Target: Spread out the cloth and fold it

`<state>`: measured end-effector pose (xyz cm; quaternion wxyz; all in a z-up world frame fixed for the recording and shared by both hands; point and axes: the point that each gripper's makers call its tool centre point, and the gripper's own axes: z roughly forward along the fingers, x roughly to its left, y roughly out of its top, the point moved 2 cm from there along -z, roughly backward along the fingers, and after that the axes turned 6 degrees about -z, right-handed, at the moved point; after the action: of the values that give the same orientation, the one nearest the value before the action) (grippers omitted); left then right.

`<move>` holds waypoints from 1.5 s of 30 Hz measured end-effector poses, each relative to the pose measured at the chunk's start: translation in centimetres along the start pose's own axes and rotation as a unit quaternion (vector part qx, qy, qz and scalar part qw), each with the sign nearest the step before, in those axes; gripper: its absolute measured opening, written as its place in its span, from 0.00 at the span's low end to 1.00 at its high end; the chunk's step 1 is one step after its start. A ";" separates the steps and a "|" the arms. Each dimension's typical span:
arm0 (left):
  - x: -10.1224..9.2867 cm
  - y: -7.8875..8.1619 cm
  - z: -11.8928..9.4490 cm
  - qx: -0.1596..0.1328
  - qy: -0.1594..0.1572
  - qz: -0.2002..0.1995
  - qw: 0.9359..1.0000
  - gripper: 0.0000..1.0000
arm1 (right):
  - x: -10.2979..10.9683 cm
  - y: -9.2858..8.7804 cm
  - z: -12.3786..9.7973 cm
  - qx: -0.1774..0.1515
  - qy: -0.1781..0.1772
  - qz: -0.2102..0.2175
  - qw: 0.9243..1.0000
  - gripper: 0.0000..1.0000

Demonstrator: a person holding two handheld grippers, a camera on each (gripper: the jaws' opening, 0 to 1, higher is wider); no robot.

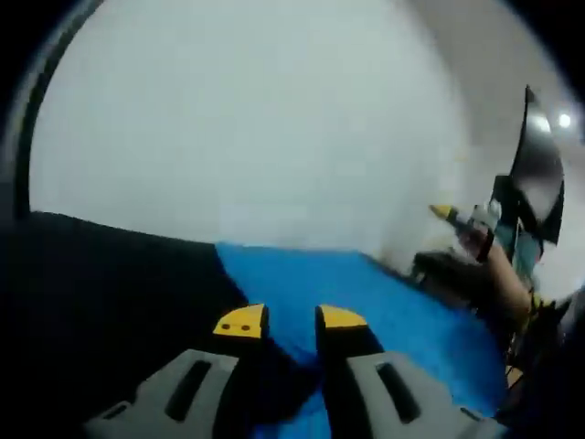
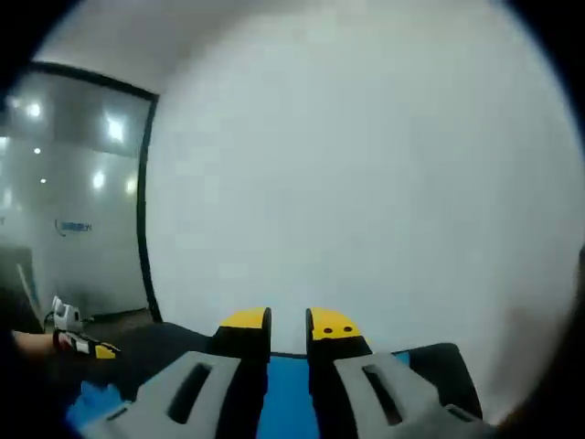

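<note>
In the left gripper view, the left gripper [image 1: 291, 320], grey-bodied with yellow-tipped black jaws, points over a bright blue fuzzy cloth [image 1: 384, 306] that lies on a dark, nearly black bench [image 1: 101, 293]. The cloth stretches from just ahead of the jaws away to the right, with one straight edge running along the dark surface on the left. The jaws stand a little apart with dark bench and a strip of blue showing in the gap; whether they pinch a fold of the cloth near their base cannot be told. At the right of this view the other gripper [image 1: 448, 215], yellow-tipped, is held up by a person's arm above the far end of the cloth. A plain white wall [image 1: 256, 128] rises behind the bench. In the right gripper view, the right gripper [image 2: 288, 322] has its yellow-tipped jaws close together with a narrow gap, and the blue cloth [image 2: 283, 393] shows between and below them, but the grip itself is not clear enough to judge. At the lower left of this view the left gripper [image 2: 78, 343] appears beside another patch of blue cloth, in front of a glass partition [image 2: 78, 192] with a dark frame that reflects ceiling lights.
</note>
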<state>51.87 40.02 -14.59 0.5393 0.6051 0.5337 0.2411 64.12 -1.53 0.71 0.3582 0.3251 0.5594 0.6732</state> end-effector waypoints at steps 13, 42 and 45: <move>5.6 -10.9 -1.7 -0.017 0.053 -0.135 0.989 0.39 | 4.5 -5.9 -11.3 -0.040 0.015 -0.096 0.994 0.13; 8.7 -11.2 -8.0 0.000 0.215 -0.088 0.973 0.09 | 12.5 -21.1 -23.5 0.176 0.120 -0.114 0.970 0.12; 9.4 -10.1 -9.4 -0.024 0.234 -0.043 0.971 0.17 | 13.4 -20.7 -23.5 0.171 0.117 -0.111 0.972 0.12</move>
<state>42.81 50.74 -23.62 0.4239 0.4955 0.6645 0.3650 39.78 0.02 -22.99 0.3019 0.2358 0.7370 0.5569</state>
